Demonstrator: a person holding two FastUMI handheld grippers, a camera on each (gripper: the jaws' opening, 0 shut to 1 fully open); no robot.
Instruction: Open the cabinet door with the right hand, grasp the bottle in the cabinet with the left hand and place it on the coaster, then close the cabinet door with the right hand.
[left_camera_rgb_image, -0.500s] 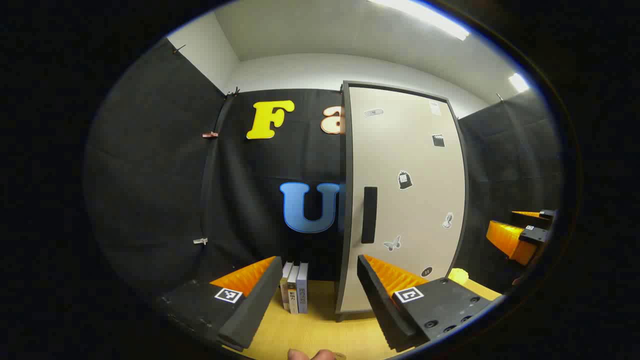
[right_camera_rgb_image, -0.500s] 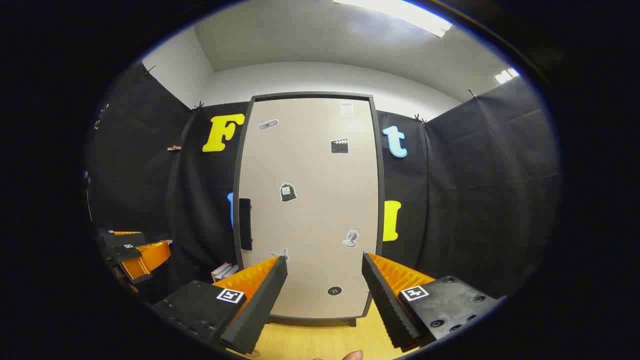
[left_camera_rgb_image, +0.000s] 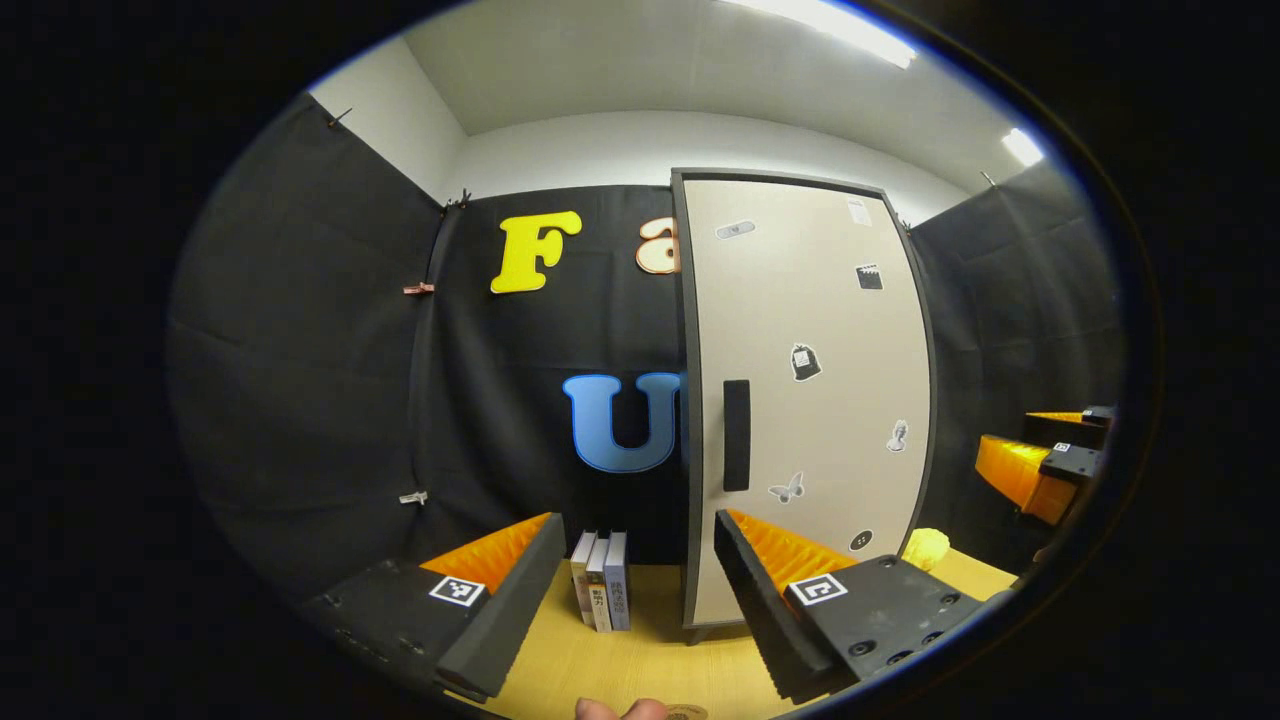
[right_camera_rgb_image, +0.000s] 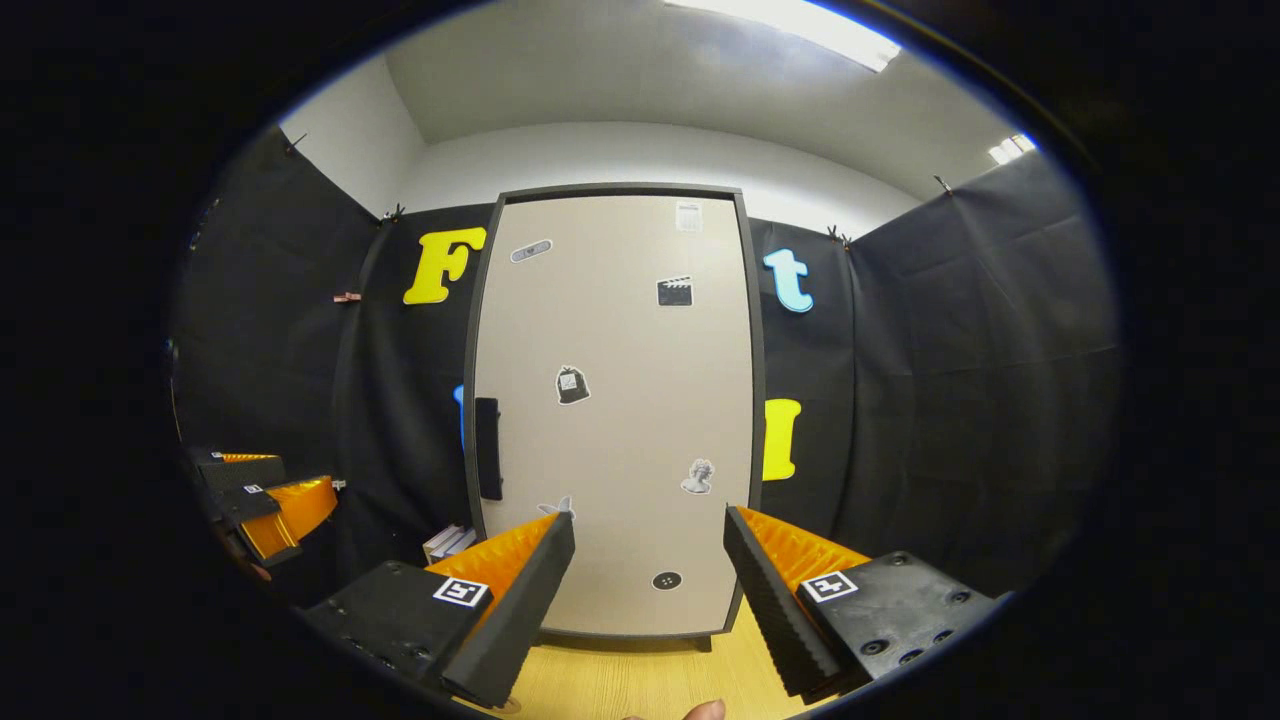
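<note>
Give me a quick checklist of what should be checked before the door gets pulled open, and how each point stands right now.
1. Cabinet door shut, ready to open: ok.
2. Handle unobstructed: ok.
3. Right gripper open for the handle: ok.
4. Right gripper lined up with the handle: not ok, the handle sits off to its left.
5. Left gripper open and apart from the door: ok.
6. Bottle inside the cabinet: cannot tell, door hides it.

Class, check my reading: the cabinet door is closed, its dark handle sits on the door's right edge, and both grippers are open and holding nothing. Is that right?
Not quite. In the right gripper view the handle sits on the left edge of the cabinet door. The door is closed, and the right gripper and left gripper are open and empty.
</note>
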